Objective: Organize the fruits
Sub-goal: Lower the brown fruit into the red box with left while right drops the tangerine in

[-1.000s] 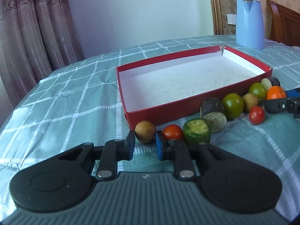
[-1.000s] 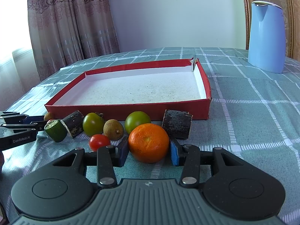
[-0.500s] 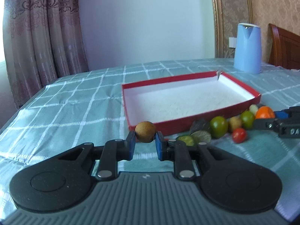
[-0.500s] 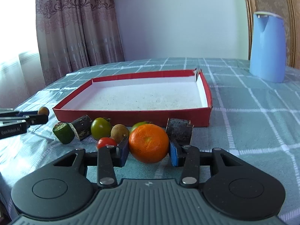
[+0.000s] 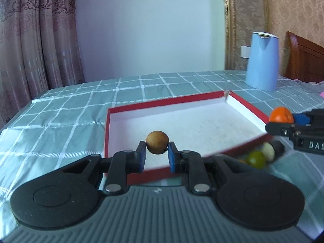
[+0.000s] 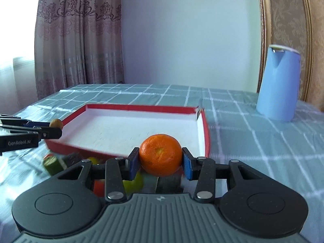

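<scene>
My left gripper [image 5: 157,154] is shut on a small round brown fruit [image 5: 157,145] and holds it above the near edge of the red box [image 5: 247,103] with a white floor. My right gripper [image 6: 160,163] is shut on an orange [image 6: 160,155], held above the box's near right edge [image 6: 206,129]. The orange also shows at the right of the left wrist view [image 5: 281,115], and the brown fruit at the left of the right wrist view [image 6: 56,123]. Several fruits lie on the table in front of the box: a green round one [image 5: 255,159] and a green cut piece [image 6: 50,163].
A blue jug [image 6: 278,85] stands on the checked tablecloth [image 6: 263,141] behind the box to the right. A wooden chair [image 5: 303,60] is behind the table. Curtains [image 5: 30,40] hang at the left.
Both grippers have lifted their fruits off the table and moved them up and forward over the red box's near edge. The left gripper closed on the brown fruit a second ago.
</scene>
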Demonstrator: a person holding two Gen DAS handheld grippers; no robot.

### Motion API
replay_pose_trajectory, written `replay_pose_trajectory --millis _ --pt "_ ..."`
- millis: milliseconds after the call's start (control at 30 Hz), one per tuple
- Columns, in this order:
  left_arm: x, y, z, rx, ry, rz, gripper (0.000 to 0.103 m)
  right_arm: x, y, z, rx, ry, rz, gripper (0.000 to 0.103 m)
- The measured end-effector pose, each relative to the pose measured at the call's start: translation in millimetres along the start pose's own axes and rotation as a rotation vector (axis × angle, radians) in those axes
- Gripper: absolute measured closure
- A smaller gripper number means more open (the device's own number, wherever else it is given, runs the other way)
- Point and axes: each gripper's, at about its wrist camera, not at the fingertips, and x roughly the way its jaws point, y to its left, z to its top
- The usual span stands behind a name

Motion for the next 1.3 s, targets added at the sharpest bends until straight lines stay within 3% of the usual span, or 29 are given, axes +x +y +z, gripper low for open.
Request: replay_pose_trajectory --millis 200,433,667,800,933,1000,1033,1067,1133,1167,1267,1300 --pt "51.2 -0.6 23.1 -0.036 0.037 0.043 0.082 64.0 8.3 33.6 -0.057 0.036 -0.063 0.061" --pt "104.9 9.8 33.2 -0.088 0.125 0.076 0.082 137.6 1.6 30.8 -0.026 0.217 -0.057 0.061" --pt "128.1 25.1 32.9 -0.148 0.210 0.031 0.081 151.3 -2.7 33.0 -0.017 0.271 -0.076 0.061" --pt "128.8 20.9 32.8 -0.116 0.213 0.031 0.079 150.7 -0.1 34.9 -0.044 0.282 -0.085 0.060" --pt "128.2 22.5 32.1 -0.130 0.213 0.028 0.060 151.3 0.4 36.3 -0.047 0.283 -0.085 0.060" --pt "126.9 26.6 32.4 -0.156 0.204 0.024 0.056 152.1 0.0 36.7 -0.051 0.283 -0.083 0.060" --pt "125.6 28.6 33.0 -0.170 0.195 0.021 0.049 151.7 -0.1 36.4 -0.052 0.279 -0.086 0.059" --pt "123.2 30.2 33.3 -0.181 0.185 0.024 0.035 151.1 0.5 35.8 -0.055 0.276 -0.091 0.057" --pt "114.3 31.3 32.8 -0.193 0.135 0.047 0.023 149.1 1.2 34.3 -0.060 0.270 -0.095 0.046" --pt "108.8 30.5 32.9 -0.185 0.104 0.064 0.023 147.3 0.8 33.6 -0.055 0.264 -0.096 0.044" --pt "91.3 26.5 32.4 -0.151 0.008 0.129 0.007 140.0 -2.0 32.3 -0.033 0.222 -0.108 0.041" --pt "85.2 25.8 31.9 -0.147 -0.025 0.143 0.007 137.6 -3.8 31.8 -0.025 0.213 -0.114 0.040"
